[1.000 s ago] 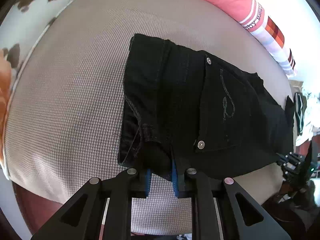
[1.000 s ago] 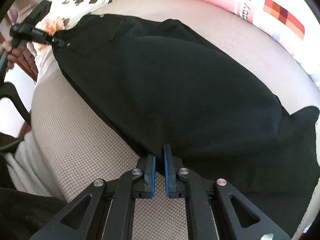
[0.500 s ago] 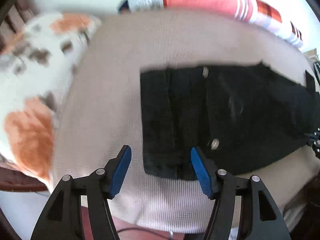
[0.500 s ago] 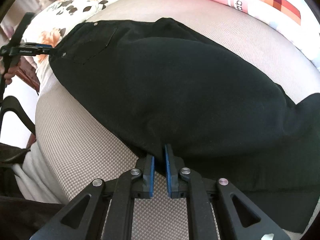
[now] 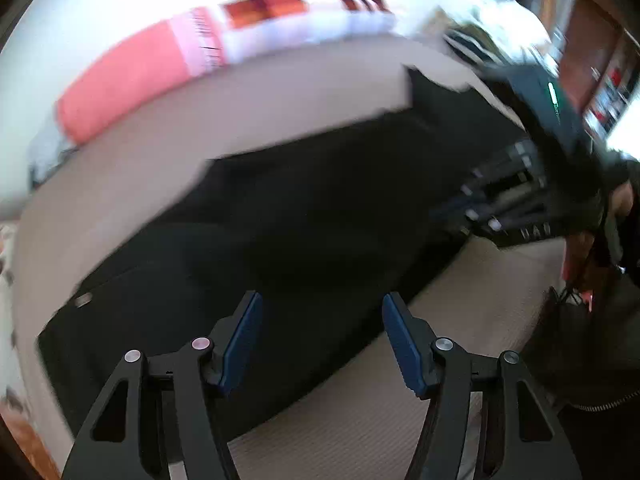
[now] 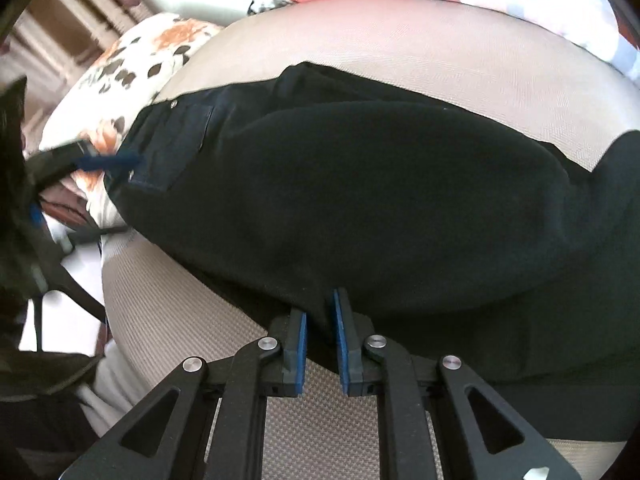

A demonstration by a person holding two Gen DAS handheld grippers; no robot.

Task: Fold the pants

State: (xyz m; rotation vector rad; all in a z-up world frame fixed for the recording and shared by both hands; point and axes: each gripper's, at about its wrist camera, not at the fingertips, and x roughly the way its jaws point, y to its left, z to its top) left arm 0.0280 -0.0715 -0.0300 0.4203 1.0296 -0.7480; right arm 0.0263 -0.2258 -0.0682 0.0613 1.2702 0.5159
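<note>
Our right tongs (image 6: 320, 330) are pinched on the near edge of the black pants (image 6: 380, 200), with a fold of the dark cloth caught between the 2 blue pads (image 6: 298, 346). Our left tongs (image 5: 322, 332) stand wide apart with nothing between them, hovering over the waist end of the pants (image 5: 300, 220); their blue pads (image 5: 242, 340) show clear of the cloth. The left view is blurred, so we cannot tell fine detail there.

The pants lie spread across the beige woven cushion (image 6: 180, 312), reaching from the pocket and rivets at the left of the right view to the legs at its right. In the right view we see the left tongs (image 6: 100, 162) as a blurred dark shape with blue tips just beside the waistband corner. In the left view the right tongs (image 5: 472, 210) sit at the far edge of the pants.

Beyond the pants, a pink and white pillow (image 5: 152, 72) lies along the far side of the cushion (image 5: 360, 412), and a floral pillow (image 6: 132, 68) rests at the waist end
</note>
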